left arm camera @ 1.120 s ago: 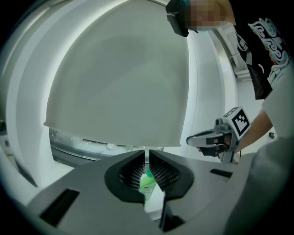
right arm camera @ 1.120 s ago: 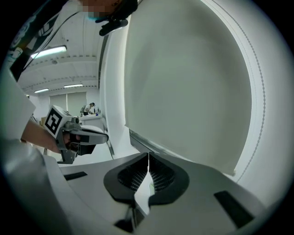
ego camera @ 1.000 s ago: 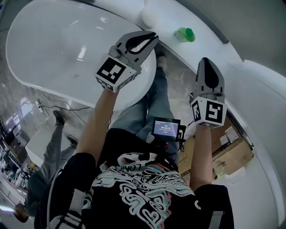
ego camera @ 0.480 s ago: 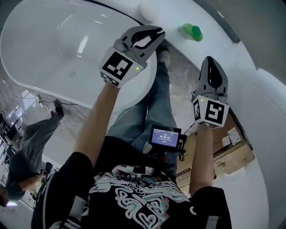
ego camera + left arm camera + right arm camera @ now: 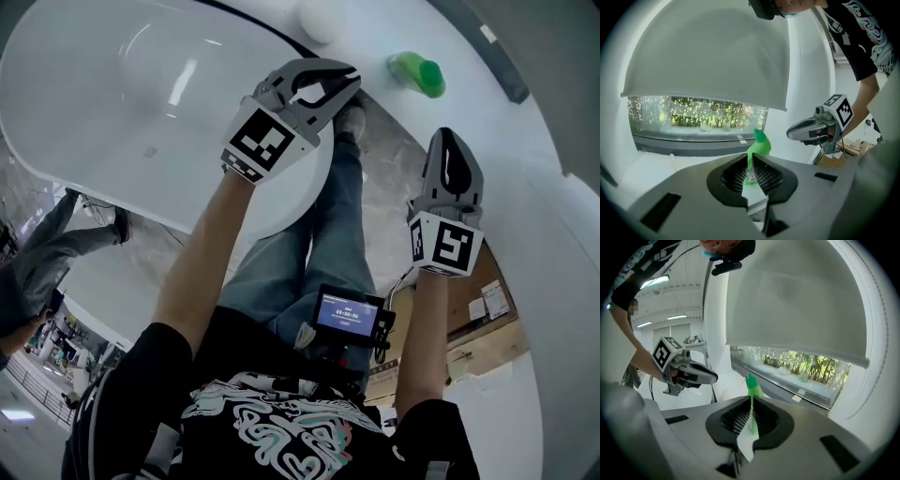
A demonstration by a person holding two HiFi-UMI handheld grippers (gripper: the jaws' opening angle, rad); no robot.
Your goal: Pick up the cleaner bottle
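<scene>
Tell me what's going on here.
A person holds a two-jaw gripper in each hand. The left gripper and the right gripper are both shut and empty, pointed toward a green cleaner bottle that stands upright on a white ledge beside a white tub. Neither gripper touches the bottle; it has not been picked up.

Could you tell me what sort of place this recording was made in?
Probably a bathroom display in a showroom or workshop rather than a lived-in home. A large white freestanding bathtub stands near a white ledge that carries the green cleaner bottle, and cardboard boxes lie close by.
</scene>
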